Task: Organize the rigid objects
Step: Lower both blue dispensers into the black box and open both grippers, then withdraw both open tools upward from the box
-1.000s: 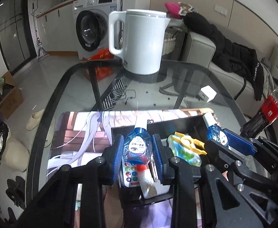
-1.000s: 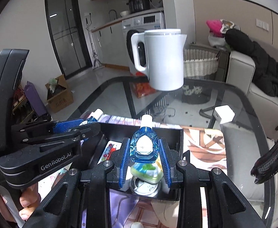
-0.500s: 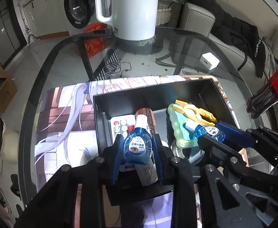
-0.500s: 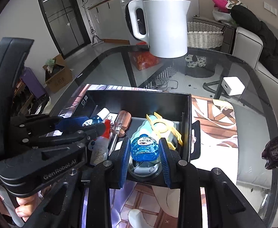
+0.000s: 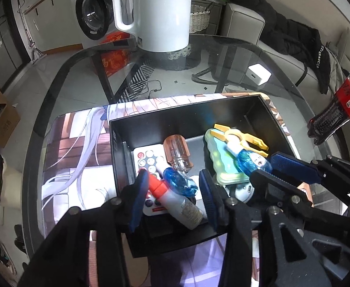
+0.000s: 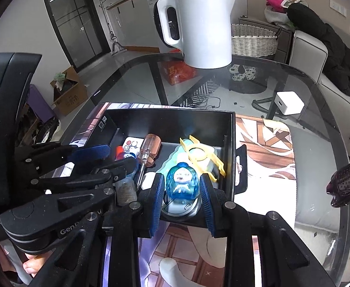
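Both blue bottles have dropped into the black box [image 5: 265,110]. The left gripper [image 5: 175,191], fingers opening, frees its blue bottle [image 5: 179,181] beside the screwdriver [image 5: 176,150]. The right gripper [image 6: 182,191] clamps its own bottle [image 6: 181,183] by the box's near wall; release comes next. Items beneath are obscured.

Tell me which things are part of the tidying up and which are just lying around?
Tidying:
black box
blue bottle dropped by the opening left gripper
blue bottle in the right gripper
screwdriver
remote

Lying around:
white kettle
white charger
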Motion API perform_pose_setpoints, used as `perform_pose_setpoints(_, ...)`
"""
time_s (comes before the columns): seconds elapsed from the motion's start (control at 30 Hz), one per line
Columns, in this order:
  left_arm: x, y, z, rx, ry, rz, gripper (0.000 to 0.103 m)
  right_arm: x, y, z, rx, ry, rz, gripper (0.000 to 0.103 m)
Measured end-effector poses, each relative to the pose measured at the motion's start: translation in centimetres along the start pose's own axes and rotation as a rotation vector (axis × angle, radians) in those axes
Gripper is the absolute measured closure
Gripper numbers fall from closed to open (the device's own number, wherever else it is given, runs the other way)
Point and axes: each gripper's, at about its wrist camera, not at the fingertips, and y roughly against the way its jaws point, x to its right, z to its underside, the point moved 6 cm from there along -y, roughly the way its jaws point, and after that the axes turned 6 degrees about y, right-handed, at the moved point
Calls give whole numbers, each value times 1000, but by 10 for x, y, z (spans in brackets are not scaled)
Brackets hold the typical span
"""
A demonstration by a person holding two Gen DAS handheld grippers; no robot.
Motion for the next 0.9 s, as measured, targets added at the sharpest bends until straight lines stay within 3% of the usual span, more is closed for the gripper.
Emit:
perform_pose_setpoints(0.37, 2, 44, 6, 159, 29, 30, 52, -9, 38, 9, 120, -4, -15, 69)
perform_pose_setpoints(0.63, 6, 81, 12, 374, -4, 29, 51, -20, 74, 18, 276, 15, -7, 69)
perform_pose_setpoints(0.73, -1, 101, 12, 473, 38, 40, 49, -20, 93, 19, 370, 21, 20, 69)
perform_pose_setpoints(0.8, -7, 116, 14, 538, 80, 16, 44, -19, 106, 21, 431, 8, 26, 62)
perform_pose_setpoints(0.87, -9, 130, 18, 593, 73, -22, 12, -17, 120, 25, 501, -2, 44, 51)
perform_pose_setpoints(0.9, -10, 139, 22, 642, 66, -45, 7, -17, 126, 27, 534, -3, 56, 50)
